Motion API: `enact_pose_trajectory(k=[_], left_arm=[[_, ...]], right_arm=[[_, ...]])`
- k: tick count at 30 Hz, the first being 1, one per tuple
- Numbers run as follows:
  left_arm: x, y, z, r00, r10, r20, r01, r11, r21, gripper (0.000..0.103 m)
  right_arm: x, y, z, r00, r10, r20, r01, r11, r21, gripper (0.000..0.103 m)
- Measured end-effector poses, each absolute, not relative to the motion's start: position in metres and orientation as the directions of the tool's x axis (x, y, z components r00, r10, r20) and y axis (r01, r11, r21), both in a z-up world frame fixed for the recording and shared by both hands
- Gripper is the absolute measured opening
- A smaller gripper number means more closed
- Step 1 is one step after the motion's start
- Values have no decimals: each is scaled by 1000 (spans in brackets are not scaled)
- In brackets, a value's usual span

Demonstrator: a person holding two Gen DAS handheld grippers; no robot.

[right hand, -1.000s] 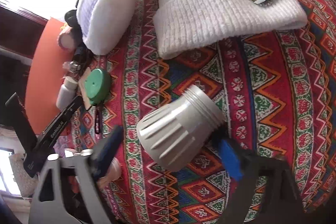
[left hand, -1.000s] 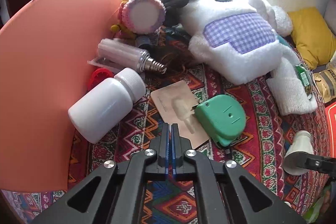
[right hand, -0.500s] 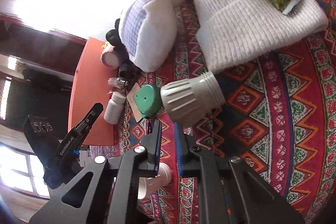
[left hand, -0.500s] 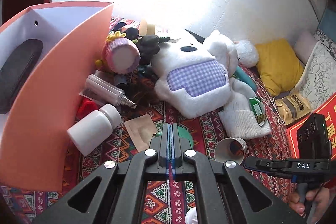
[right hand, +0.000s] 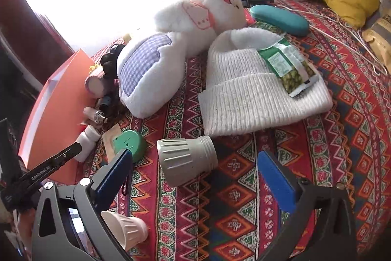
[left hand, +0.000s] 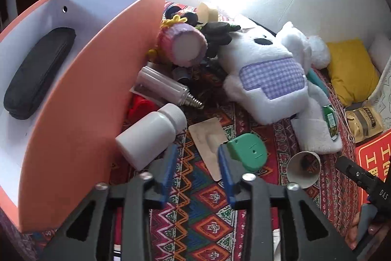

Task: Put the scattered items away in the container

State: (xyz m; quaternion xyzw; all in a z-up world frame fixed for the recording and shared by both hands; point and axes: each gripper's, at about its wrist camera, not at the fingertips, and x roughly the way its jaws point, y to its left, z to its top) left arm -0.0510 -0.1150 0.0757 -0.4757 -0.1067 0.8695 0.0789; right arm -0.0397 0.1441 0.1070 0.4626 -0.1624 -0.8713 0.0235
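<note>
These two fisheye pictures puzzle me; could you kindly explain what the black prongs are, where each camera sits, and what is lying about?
No robot here: a person carries a two-finger gripper in each hand, with a camera looking along its fingers. One view shows the left gripper, the other the right gripper. Both have blue pads, both are opening, and both hold nothing. On the patterned cloth lie a grey ribbed cap, a green tape measure, a white bottle, a plush toy and a knit hat. The orange box holds a black case.
</note>
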Motion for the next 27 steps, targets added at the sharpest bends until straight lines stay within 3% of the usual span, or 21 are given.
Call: enact_pose_trajectory(k=[8, 19, 21, 23, 27], left_arm=[[-57, -114, 58, -498, 235, -835, -39, -968, -249, 55], [-70, -79, 40, -472, 162, -866, -95, -987, -133, 56], [-65, -72, 46, -453, 229, -862, -150, -972, -179, 56], [-55, -70, 60, -456, 271, -848, -181, -961, -210, 56], [-26, -68, 93, -405, 439, -802, -303, -892, -335, 59]], right_arm=[[-76, 142, 53, -465, -276, -841, -154, -911, 383, 102], [-74, 155, 53, -445, -338, -829, -122, -894, 430, 98], [-73, 159, 55, -445, -350, -824, -119, -889, 442, 89], [-73, 162, 57, -444, -405, -799, -101, -864, 494, 58], [-70, 169, 58, -442, -442, -780, -124, -832, 541, 56]])
